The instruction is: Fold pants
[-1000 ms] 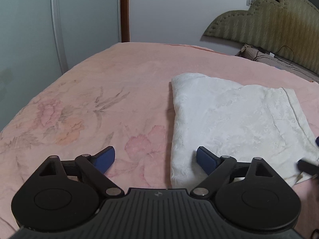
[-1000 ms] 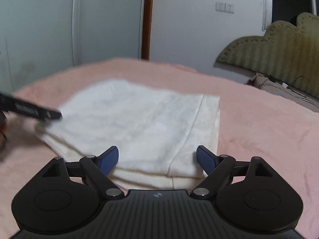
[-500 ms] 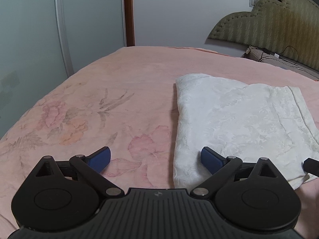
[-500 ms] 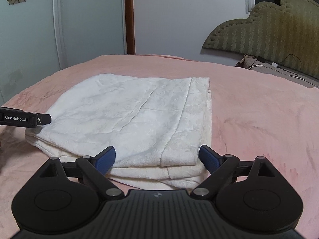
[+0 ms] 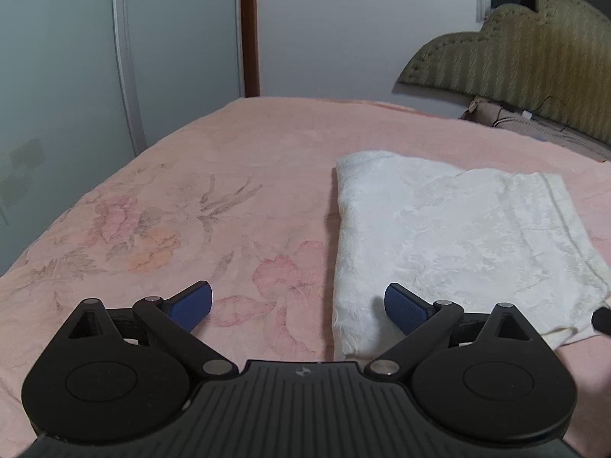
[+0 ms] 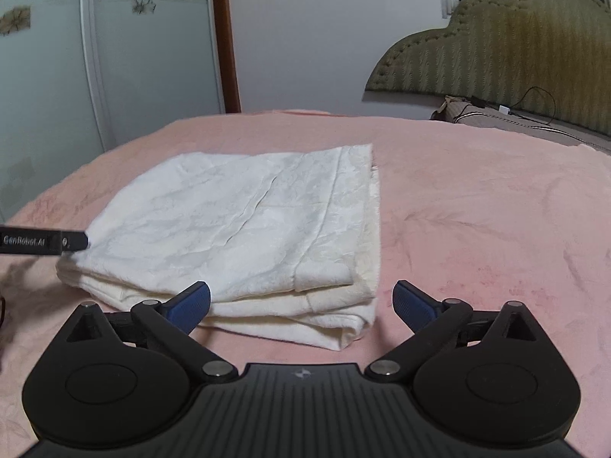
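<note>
White pants (image 5: 450,236) lie folded into a flat rectangle on the pink bedspread (image 5: 214,175). My left gripper (image 5: 298,305) is open at the stack's near left corner, its right pad over the fabric edge, its left pad over bare bedspread. In the right wrist view the same pants (image 6: 244,221) show stacked layers. My right gripper (image 6: 301,301) hovers before their near right corner, its jaws opening wide, fabric between the blue pads without being pressed. The left gripper's black finger (image 6: 42,242) touches the stack's left edge.
A padded olive headboard (image 6: 508,57) rises at the right, with a pillow and cables (image 6: 508,118) below it. Pale wardrobe doors (image 5: 76,76) and a brown door frame (image 5: 250,30) stand behind the bed. The bedspread stretches bare to the left (image 5: 133,229).
The right gripper's jaws have spread wider and it has shifted right and rolled level, bringing the stack's right corner between its pads. The left gripper has barely moved.
</note>
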